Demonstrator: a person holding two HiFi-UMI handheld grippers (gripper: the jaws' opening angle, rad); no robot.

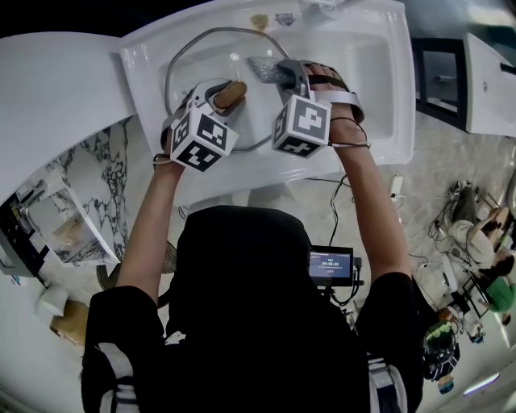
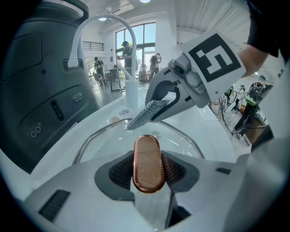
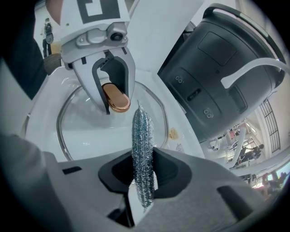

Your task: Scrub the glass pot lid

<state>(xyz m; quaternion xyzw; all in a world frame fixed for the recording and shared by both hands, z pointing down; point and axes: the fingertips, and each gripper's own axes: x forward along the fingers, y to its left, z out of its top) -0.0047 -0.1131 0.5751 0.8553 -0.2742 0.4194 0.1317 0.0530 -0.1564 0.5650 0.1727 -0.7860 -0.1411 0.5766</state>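
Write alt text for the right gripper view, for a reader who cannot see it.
The right gripper pinches a silvery mesh scourer upright between its jaws. Beyond it, the left gripper grips the copper-coloured handle of a glass pot lid in a white sink, with a dark grey appliance at the right.

White sink (image 1: 379, 73), glass pot lid (image 1: 205, 56) with metal rim down in its basin, two small scraps (image 1: 260, 21) on the far ledge, white tap (image 2: 105, 18) arching up from the back edge.
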